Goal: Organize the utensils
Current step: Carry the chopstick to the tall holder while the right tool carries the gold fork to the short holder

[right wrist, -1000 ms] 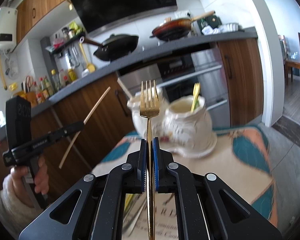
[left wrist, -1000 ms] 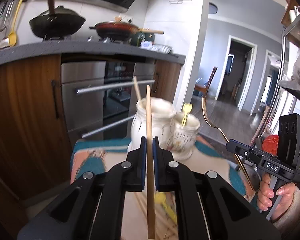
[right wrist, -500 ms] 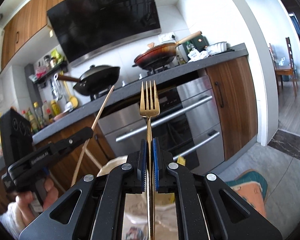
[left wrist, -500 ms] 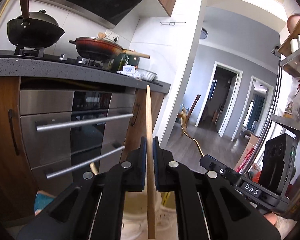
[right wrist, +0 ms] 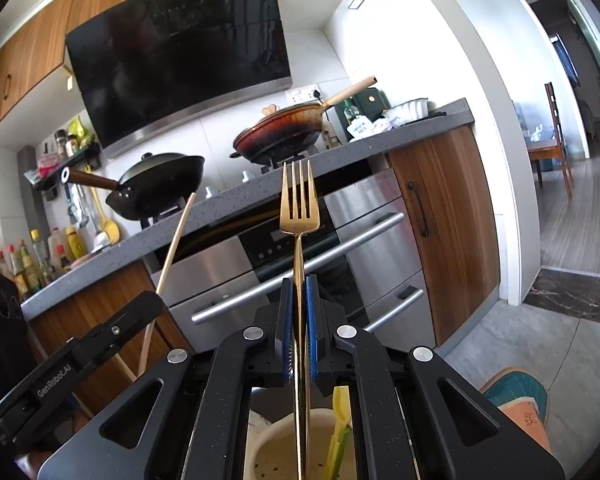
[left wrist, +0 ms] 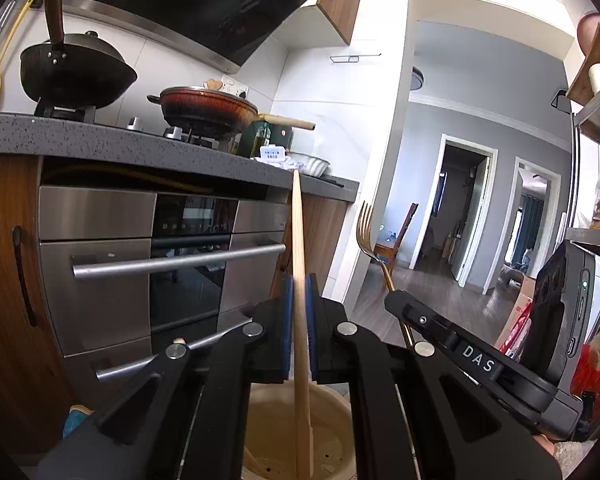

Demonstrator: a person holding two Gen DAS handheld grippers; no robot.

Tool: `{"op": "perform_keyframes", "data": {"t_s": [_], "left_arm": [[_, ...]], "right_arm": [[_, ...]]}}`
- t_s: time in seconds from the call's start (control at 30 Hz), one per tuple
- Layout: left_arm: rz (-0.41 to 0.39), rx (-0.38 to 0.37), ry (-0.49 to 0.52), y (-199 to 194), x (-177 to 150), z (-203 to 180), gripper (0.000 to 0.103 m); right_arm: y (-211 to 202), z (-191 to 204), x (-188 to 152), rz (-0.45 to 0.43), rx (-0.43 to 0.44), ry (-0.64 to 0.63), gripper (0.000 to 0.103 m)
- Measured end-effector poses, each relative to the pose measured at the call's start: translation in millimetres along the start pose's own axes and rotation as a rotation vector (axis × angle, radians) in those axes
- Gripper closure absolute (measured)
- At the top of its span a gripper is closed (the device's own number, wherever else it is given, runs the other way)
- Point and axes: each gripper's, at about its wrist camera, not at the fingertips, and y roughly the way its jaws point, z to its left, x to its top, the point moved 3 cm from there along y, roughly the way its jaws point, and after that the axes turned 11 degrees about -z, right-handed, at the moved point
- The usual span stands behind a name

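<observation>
My left gripper [left wrist: 299, 280] is shut on a wooden chopstick [left wrist: 299, 232] held upright, its lower end reaching down into a cream ceramic holder [left wrist: 332, 412] right below the jaws. My right gripper [right wrist: 299, 282] is shut on a gold fork [right wrist: 299, 204], tines up, its handle going down into a second cream holder [right wrist: 276, 428] that holds a yellow-green utensil [right wrist: 340, 404]. The right gripper's body [left wrist: 472, 360] and the fork [left wrist: 366, 228] show in the left wrist view. The left gripper's body [right wrist: 84, 356] and the chopstick [right wrist: 176, 240] show in the right wrist view.
A grey counter [left wrist: 140, 148] with a black wok [left wrist: 72, 72] and a red pan [left wrist: 208, 110] runs ahead, with a steel oven [left wrist: 172, 260] under it. A patterned mat [right wrist: 520, 396] lies at lower right. A doorway [left wrist: 460, 216] opens on the right.
Both grippers have moved over the holders and come down a little. The chopstick and the fork handle now reach into the holders, whose openings show below the jaws.
</observation>
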Motion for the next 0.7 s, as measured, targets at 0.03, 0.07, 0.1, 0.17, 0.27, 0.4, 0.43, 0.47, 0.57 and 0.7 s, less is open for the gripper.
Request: {"op": "perform_keyframes", "data": {"t_s": [0.03, 0.07, 0.1, 0.17, 0.27, 0.4, 0.43, 0.47, 0.57, 0.7], "left_arm": [[0.005, 0.0, 0.003, 1.0, -2.2, -0.2, 0.097], [0.006, 0.002, 0.009, 1.1, -3.9, -0.6, 0.097], [0.006, 0.001, 0.02, 0.8, -5.8, -1.8, 0.097], [-0.001, 0.005, 0.039, -0.4, -7.9, -3.2, 0.097], [-0.01, 0.004, 0.066, -3.3, -10.8, -7.5, 0.097], [-0.016, -0.002, 0.11, -9.2, -13.0, -13.5, 0.097], [-0.017, -0.004, 0.122, -10.7, -13.3, -14.3, 0.097], [-0.018, -0.004, 0.133, -13.0, -14.0, -14.9, 0.097], [-0.017, -0.009, 0.155, -18.4, -15.5, -15.9, 0.097], [-0.003, -0.01, 0.155, -23.3, -18.6, -11.6, 0.097]], "right_arm": [[0.8, -0.5, -0.7, 0.0, -0.002, 0.0, 0.096], [1.1, -0.6, -0.7, -0.001, -0.004, 0.0, 0.096], [1.5, -1.2, -1.4, 0.0, -0.003, 0.0, 0.096], [1.8, -0.8, -2.1, -0.004, -0.009, -0.006, 0.096], [4.8, 0.1, -5.4, -0.005, -0.017, -0.013, 0.095], [9.6, 1.6, -11.3, -0.002, -0.031, -0.037, 0.096], [9.9, 2.1, -12.3, -0.005, -0.034, -0.045, 0.096], [9.4, 3.1, -13.8, -0.008, -0.038, -0.056, 0.096], [8.0, 5.2, -15.8, -0.018, -0.043, -0.084, 0.095], [6.1, 6.2, -16.9, -0.033, -0.055, -0.12, 0.095]]}}
